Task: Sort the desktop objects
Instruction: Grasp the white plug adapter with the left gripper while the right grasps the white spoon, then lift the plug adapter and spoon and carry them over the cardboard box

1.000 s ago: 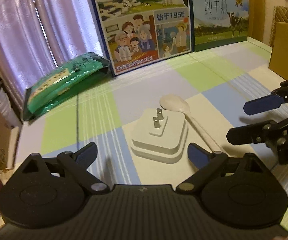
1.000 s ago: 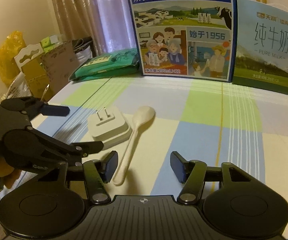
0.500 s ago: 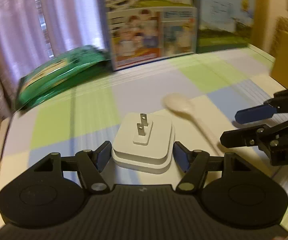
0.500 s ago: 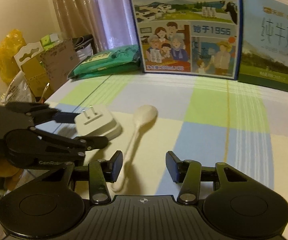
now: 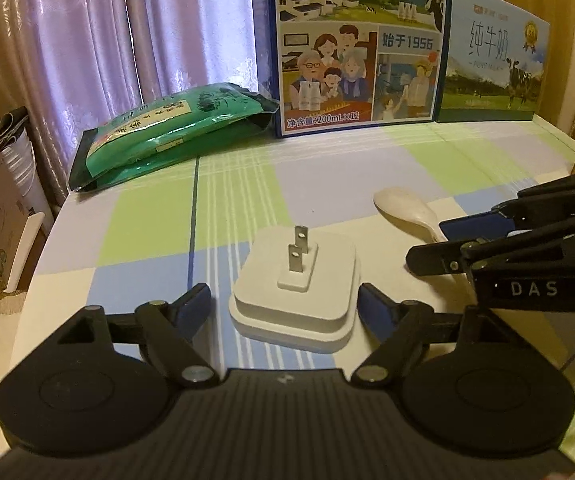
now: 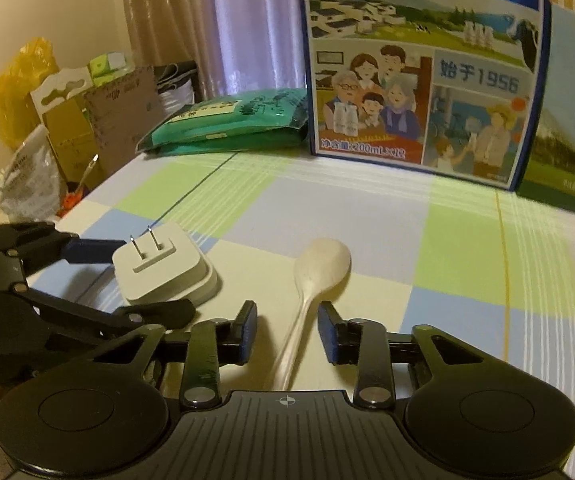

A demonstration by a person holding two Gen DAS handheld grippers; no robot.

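Claws bracket a plug and a spoon on the checked tablecloth (image 5: 159, 216).

My left gripper (image 5: 285, 304) stands apart around the white charger plug (image 5: 293, 296), prongs up, neither pad touching, so one squeeze should take its flat sides. My right gripper (image 6: 287, 332) is likewise apart, astride the white spoon (image 6: 319, 268) handle just beside. Both lie in front of the milk carton box (image 5: 361, 48).

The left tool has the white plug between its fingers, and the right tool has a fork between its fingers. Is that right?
Not quite. The thing between the right tool's fingers is a white spoon, not a fork; the right wrist view shows its rounded bowl. The rest holds: the left tool has the white plug between its open fingers.
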